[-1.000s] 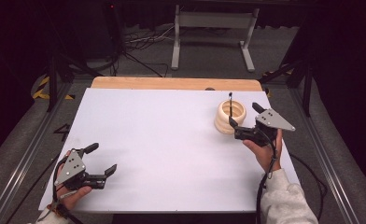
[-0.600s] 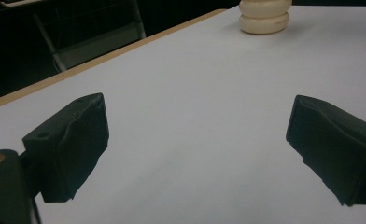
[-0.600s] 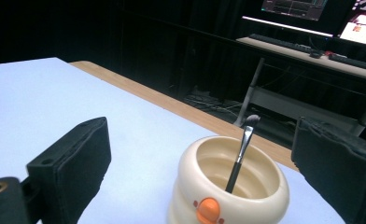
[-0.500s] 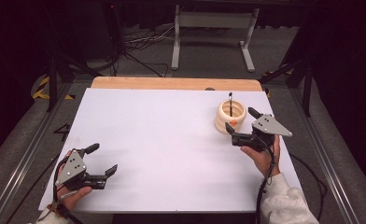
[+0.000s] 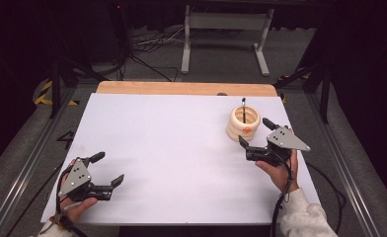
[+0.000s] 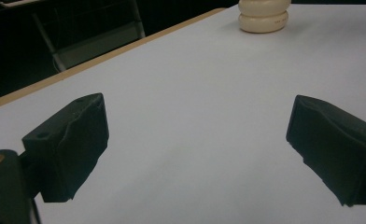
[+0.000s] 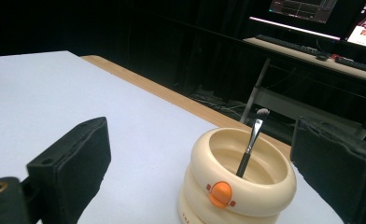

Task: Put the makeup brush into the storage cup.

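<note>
- Since a second ago my right gripper (image 5: 254, 134) has drawn back from the cream holder (image 5: 244, 123) toward the near edge of the table; it now sits just beside the holder on its near right side, no longer over the rim.
- Its jaws stand wide apart and hold nothing; in the right gripper view the holder sits between and beyond the two black pads (image 7: 73, 163), clear of both.
- The holder is a ribbed, ring-stacked cup with an orange button (image 7: 221, 193) on its front wall, standing upright on the white table (image 5: 172, 148) in the far right part, close to the wooden far edge (image 5: 181, 88).
- One slim makeup brush (image 7: 250, 142) stands in the holder, dark handle down and pale bristle tip up, leaning against the far side of the rim.
- My left gripper (image 5: 108, 170) has not shifted across the frames: it rests at the near left corner of the table, well apart from the holder.
- Its jaws are also wide open and empty; the left gripper view shows bare white tabletop between them and the holder (image 6: 263, 16) far off at the top edge.
- A hand is wrapped around each gripper body, with a white sleeve (image 5: 305, 217) at the right wrist.
</note>
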Demonstrator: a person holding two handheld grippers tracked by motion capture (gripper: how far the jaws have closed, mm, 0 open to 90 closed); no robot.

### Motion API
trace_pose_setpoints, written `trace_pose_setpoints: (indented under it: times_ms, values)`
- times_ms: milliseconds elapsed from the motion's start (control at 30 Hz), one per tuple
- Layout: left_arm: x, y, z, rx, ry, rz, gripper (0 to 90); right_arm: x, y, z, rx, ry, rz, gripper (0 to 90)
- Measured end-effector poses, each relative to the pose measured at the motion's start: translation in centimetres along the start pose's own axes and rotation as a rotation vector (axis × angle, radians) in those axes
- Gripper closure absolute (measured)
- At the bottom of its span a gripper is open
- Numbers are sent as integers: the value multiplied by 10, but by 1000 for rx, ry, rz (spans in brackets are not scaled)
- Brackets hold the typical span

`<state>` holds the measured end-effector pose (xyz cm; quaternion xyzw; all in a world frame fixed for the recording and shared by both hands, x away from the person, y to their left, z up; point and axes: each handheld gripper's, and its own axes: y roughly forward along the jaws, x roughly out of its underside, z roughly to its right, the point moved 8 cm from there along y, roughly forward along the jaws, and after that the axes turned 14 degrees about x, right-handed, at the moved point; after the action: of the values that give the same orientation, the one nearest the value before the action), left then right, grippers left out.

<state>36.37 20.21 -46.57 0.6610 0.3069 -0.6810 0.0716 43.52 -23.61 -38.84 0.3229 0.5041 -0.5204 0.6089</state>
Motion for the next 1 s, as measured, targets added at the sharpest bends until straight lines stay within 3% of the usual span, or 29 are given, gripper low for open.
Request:
trace_pose_setpoints:
  times_ms: [1000]
  values:
    - [1,1,1,7,7,-11,65,22,-23,-13,-55,-56,-36,56]
